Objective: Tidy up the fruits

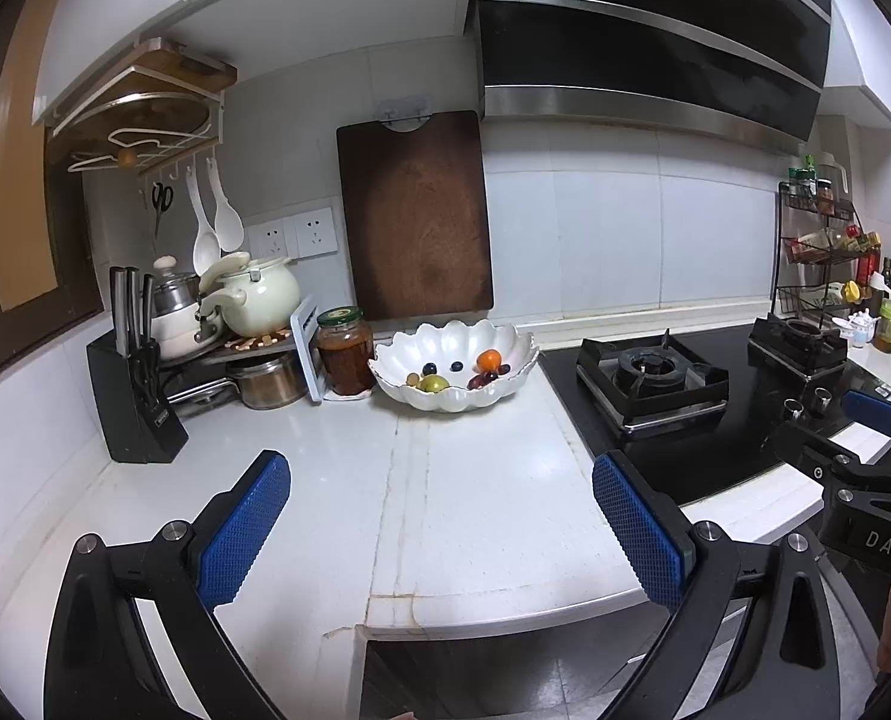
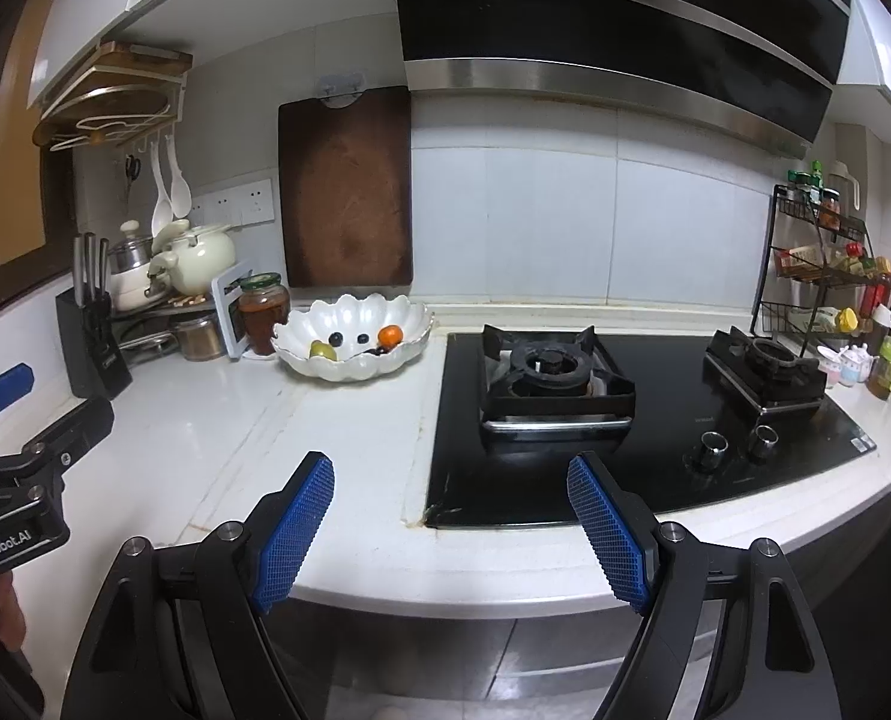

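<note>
Two tools hang over the front edge of the white surface (image 1: 475, 480), and we hold both spread wide with nothing between the blue pads: the left tool (image 1: 442, 522) aims at the scalloped white bowl (image 1: 454, 402), the right tool (image 2: 451, 525) at the seam where the surface meets the black gas hob (image 2: 625, 420). We judge this a waiting pose, kept well apart from the fruit so either tool can reach in. All the fruit we can see already lies in the bowl, which sits at the back of the surface beside a jar of brown preserve (image 1: 344, 354): an orange (image 1: 488, 358), a green fruit (image 1: 434, 383), two dark berries (image 1: 429, 368) and some dark red grapes (image 1: 486, 378). Our left view shows those grapes plainly; in the right view the bowl's rim mostly hides them, though that view takes in both burners and the spice rack (image 2: 817, 264).
</note>
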### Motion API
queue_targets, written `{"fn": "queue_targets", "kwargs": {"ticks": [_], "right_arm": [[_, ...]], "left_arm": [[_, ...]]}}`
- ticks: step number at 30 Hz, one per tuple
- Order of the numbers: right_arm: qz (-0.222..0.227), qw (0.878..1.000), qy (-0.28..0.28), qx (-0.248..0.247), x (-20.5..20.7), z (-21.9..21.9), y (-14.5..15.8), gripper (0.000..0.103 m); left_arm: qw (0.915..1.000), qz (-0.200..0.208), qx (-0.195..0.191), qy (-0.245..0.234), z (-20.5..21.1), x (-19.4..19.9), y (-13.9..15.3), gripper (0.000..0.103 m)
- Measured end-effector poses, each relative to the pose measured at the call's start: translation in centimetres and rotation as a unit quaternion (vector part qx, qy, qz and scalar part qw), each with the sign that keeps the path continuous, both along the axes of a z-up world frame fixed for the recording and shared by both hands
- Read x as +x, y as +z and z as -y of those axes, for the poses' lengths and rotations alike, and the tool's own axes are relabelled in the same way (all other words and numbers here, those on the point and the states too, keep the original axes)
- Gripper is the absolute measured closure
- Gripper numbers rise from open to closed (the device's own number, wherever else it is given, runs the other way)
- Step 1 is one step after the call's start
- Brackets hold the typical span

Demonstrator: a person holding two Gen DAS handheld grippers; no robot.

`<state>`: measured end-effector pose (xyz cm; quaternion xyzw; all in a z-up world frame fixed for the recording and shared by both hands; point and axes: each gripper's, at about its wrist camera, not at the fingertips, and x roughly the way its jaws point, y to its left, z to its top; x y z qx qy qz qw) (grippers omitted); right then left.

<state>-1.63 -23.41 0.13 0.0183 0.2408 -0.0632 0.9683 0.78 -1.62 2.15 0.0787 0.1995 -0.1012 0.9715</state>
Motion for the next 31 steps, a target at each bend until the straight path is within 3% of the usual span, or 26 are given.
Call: {"fn": "queue_targets", "kwargs": {"ticks": [31], "right_arm": [[-0.009, 1.0, -0.004, -0.003, -0.5, -0.28, -0.2, 0.022]], "left_arm": [[0.9998, -0.014, -0.007, -0.011, -0.29, 0.12, -0.1, 0.0]]}}
